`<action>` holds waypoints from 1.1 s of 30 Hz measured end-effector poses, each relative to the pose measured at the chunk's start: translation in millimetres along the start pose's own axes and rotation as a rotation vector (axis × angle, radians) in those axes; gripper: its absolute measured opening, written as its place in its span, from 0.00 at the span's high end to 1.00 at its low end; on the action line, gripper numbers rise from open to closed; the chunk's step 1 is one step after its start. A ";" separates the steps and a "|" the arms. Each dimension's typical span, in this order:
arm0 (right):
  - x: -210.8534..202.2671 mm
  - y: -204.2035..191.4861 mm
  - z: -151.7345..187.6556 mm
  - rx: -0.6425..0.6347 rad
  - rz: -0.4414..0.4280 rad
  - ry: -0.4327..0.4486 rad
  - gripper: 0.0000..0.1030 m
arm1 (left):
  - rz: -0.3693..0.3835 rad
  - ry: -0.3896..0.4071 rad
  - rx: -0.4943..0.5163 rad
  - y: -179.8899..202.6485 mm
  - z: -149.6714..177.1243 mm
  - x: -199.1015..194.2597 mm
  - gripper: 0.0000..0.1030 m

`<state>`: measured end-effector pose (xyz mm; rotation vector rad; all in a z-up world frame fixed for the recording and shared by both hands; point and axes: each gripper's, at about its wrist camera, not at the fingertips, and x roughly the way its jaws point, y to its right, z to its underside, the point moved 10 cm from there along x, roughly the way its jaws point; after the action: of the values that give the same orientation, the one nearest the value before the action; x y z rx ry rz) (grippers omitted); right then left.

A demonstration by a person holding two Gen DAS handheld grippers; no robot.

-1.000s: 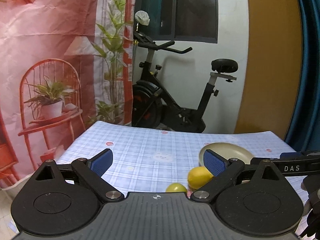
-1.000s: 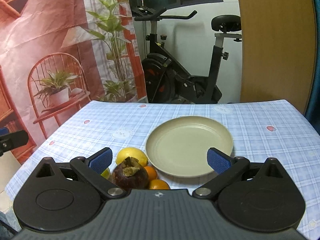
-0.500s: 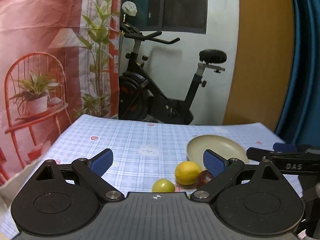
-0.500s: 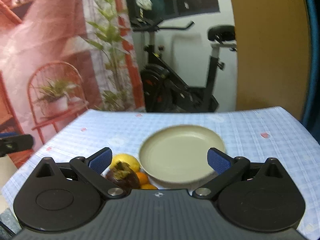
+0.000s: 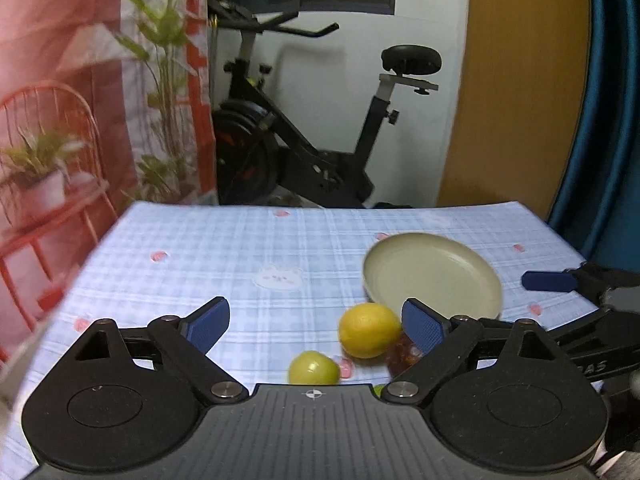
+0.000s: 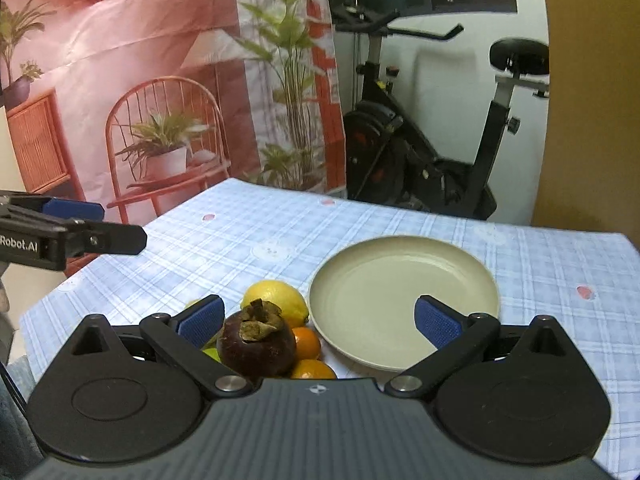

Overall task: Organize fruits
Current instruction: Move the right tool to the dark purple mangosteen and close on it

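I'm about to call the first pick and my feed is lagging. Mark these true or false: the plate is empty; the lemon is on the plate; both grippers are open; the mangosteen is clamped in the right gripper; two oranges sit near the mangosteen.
1. The plate is empty: true.
2. The lemon is on the plate: false. It lies on the tablecloth beside the plate's rim.
3. Both grippers are open: true. The left gripper and the right gripper hold nothing.
4. The mangosteen is clamped in the right gripper: false. It rests on the cloth, no pad pressing it.
5. Two oranges sit near the mangosteen: true.
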<state>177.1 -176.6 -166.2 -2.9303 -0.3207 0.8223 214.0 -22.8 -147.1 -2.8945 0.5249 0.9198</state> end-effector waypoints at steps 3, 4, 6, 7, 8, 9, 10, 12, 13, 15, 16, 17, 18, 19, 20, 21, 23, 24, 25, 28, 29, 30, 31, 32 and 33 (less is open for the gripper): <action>5.6 3.0 0.7 -0.008 0.016 -0.005 0.00 | 0.041 -0.012 -0.067 -8.9 -1.4 7.2 0.10; 6.9 3.4 0.9 -0.013 0.022 -0.005 0.00 | 0.052 -0.019 -0.082 -8.7 -0.3 10.4 0.10; 8.7 1.0 4.1 -0.034 0.022 -0.014 0.00 | 0.066 -0.047 -0.088 -9.1 0.1 18.1 0.10; 11.7 -2.4 6.2 -0.047 0.000 -0.031 0.00 | 0.067 -0.053 -0.077 -4.9 1.5 21.3 0.11; 13.6 -5.8 8.6 -0.057 -0.018 -0.046 0.00 | 0.072 -0.060 -0.066 -2.7 3.7 23.0 0.14; 16.3 -10.2 11.3 -0.072 -0.036 -0.064 0.02 | 0.082 -0.075 -0.053 0.2 7.0 26.4 0.15; 18.2 -13.8 13.8 -0.087 -0.049 -0.079 0.05 | 0.092 -0.092 -0.045 2.7 11.2 29.0 0.19; 22.6 -19.1 19.0 -0.107 -0.066 -0.105 0.09 | 0.126 -0.129 -0.045 8.1 18.6 35.9 0.24; 25.5 -21.8 21.2 -0.113 -0.079 -0.116 0.12 | 0.143 -0.144 -0.049 10.8 21.7 38.3 0.25; 29.9 -25.9 25.6 -0.120 -0.106 -0.137 0.16 | 0.174 -0.163 -0.046 17.1 25.1 43.1 0.25; 33.1 -28.0 27.8 -0.125 -0.121 -0.151 0.20 | 0.188 -0.168 -0.037 20.6 25.9 45.4 0.25; 34.3 -29.7 29.2 -0.128 -0.133 -0.159 0.21 | 0.202 -0.173 -0.027 26.2 27.1 47.8 0.25; 36.1 -30.7 30.6 -0.129 -0.145 -0.166 0.24 | 0.214 -0.179 -0.021 30.0 28.4 49.7 0.25; 38.2 -32.1 31.8 -0.128 -0.157 -0.173 0.25 | 0.231 -0.187 -0.014 33.3 29.4 53.6 0.25; 40.5 -33.3 32.0 -0.125 -0.167 -0.178 0.26 | 0.246 -0.196 -0.008 37.7 31.0 56.3 0.25; 42.9 -34.0 32.3 -0.121 -0.181 -0.183 0.28 | 0.258 -0.205 -0.004 40.5 33.5 57.9 0.25; 48.9 -35.7 34.1 -0.121 -0.204 -0.200 0.33 | 0.278 -0.228 -0.003 44.9 38.0 62.1 0.25; 51.8 -36.0 35.5 -0.124 -0.207 -0.208 0.35 | 0.289 -0.242 -0.004 46.7 40.4 64.6 0.25; 54.9 -36.2 36.2 -0.124 -0.210 -0.214 0.36 | 0.298 -0.252 -0.003 48.2 42.2 66.4 0.25; 57.4 -36.9 38.1 -0.109 -0.227 -0.220 0.38 | 0.310 -0.278 0.007 54.6 47.6 74.3 0.25; 58.0 -36.8 38.6 -0.106 -0.229 -0.222 0.38 | 0.309 -0.287 0.008 54.8 48.8 76.6 0.26; 58.7 -36.8 39.0 -0.103 -0.231 -0.224 0.38 | 0.307 -0.295 0.006 54.7 50.7 78.8 0.26; 59.0 -36.5 39.2 -0.098 -0.234 -0.222 0.38 | 0.308 -0.300 -0.002 54.9 52.1 80.2 0.27; 59.4 -36.4 39.2 -0.092 -0.237 -0.221 0.38 | 0.314 -0.306 -0.017 54.2 53.3 82.0 0.29; 60.0 -35.9 39.4 -0.086 -0.238 -0.222 0.38 | 0.319 -0.313 -0.028 53.4 54.4 83.9 0.32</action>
<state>200.2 -127.4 -225.4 -2.8024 -0.7217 1.1207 230.2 -89.8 -237.1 -2.6555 0.9628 1.3975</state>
